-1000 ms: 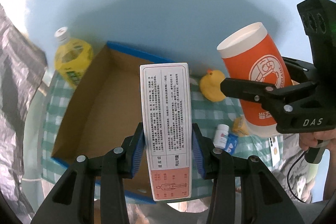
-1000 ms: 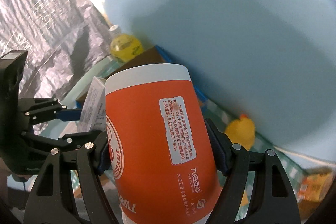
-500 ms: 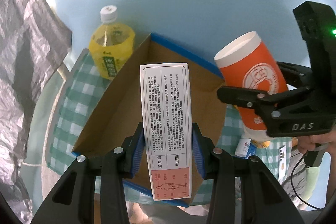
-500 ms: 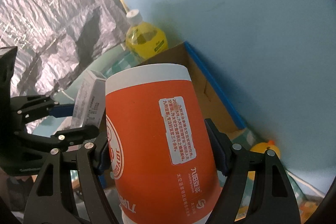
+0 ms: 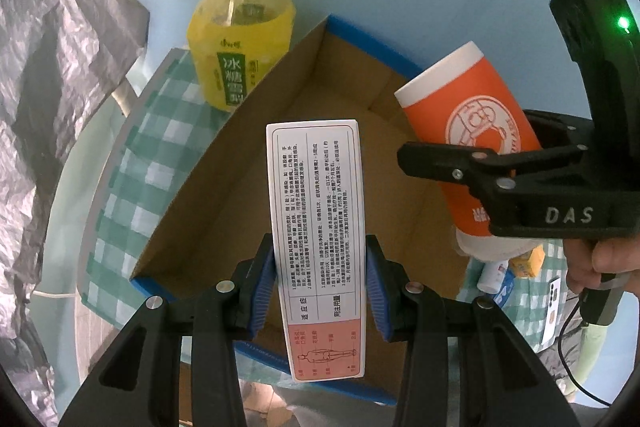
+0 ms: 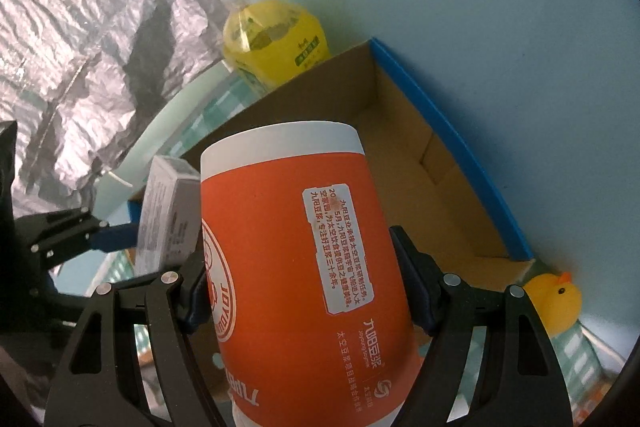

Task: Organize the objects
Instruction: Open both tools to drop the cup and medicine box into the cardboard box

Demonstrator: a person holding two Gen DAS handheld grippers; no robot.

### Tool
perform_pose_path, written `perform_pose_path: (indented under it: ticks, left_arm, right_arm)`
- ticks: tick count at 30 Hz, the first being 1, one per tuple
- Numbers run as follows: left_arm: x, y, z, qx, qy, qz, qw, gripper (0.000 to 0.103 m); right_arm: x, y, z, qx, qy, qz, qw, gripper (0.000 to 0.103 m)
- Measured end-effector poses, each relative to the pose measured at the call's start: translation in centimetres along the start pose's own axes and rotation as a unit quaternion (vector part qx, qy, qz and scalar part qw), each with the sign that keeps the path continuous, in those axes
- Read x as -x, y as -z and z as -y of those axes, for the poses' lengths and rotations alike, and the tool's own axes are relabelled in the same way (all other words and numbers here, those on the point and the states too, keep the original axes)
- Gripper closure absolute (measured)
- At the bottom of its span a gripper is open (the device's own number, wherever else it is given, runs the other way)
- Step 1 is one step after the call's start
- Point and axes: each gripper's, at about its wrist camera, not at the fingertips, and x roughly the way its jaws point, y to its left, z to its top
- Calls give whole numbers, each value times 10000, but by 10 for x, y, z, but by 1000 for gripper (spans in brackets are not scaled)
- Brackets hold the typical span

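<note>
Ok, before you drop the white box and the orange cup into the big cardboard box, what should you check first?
1. Left claw clamps the white printed medicine carton: ok.
2. Right claw clamps the orange paper cup with the white rim: ok.
3. Open brown cardboard box with blue edges has bare floor showing: ok.
4. Carton and cup apart from each other: ok.
5. Yellow drink bottle with white cap stands outside the box, out of the way: ok.
6. Both items low enough to release: cannot tell.

Black grippers [image 5: 320, 281], blue pads [image 5: 262, 285], silver screws, "DAS" marking.
</note>
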Motion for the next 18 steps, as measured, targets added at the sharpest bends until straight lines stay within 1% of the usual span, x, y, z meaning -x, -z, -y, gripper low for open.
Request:
perform_pose_path:
  ticks: [1,3,5,6,8,9,10,11,14,18]
  left_arm:
    - [-1,1,0,-15,-44,-2,10000,60]
    - [-1,2,1,-30,-83,-37,10000,56]
    - [1,3,2,-22,-128,-17,9999,45]
    - [2,4,1,-10,-142,3,9999,43]
    - [7,5,-1,24,-139,78,9999,35]
    - [10,6,-2,43,-135,111,9998,32]
    - [12,6,-3,64,-143,141,9998,31]
    - [14,7,-4,80,-156,171,9997,31]
    - [18,9,-6,123,-178,144,9997,31]
    - [30,15,-7,163,-142,241,9995,31]
  right_arm:
    - [-2,-1,0,-22,47,-23,10000,25]
    - [-4,-2,-1,-44,155,-33,9999,25]
    - [-6,-2,-2,-42,135,-89,9999,25]
    - [-7,-2,-2,-36,124,-96,9999,25]
    - [-6,-1,-3,-18,134,-74,9999,24]
    - [-6,-1,-4,-27,102,-47,9999,22]
    - [-6,0,-3,-73,40,-35,10000,16]
    - [-7,0,-3,-139,3,-42,9999,14]
    - [-6,2,-5,-223,-56,-85,9997,13]
    - [2,4,-10,-176,58,-4,9998,12]
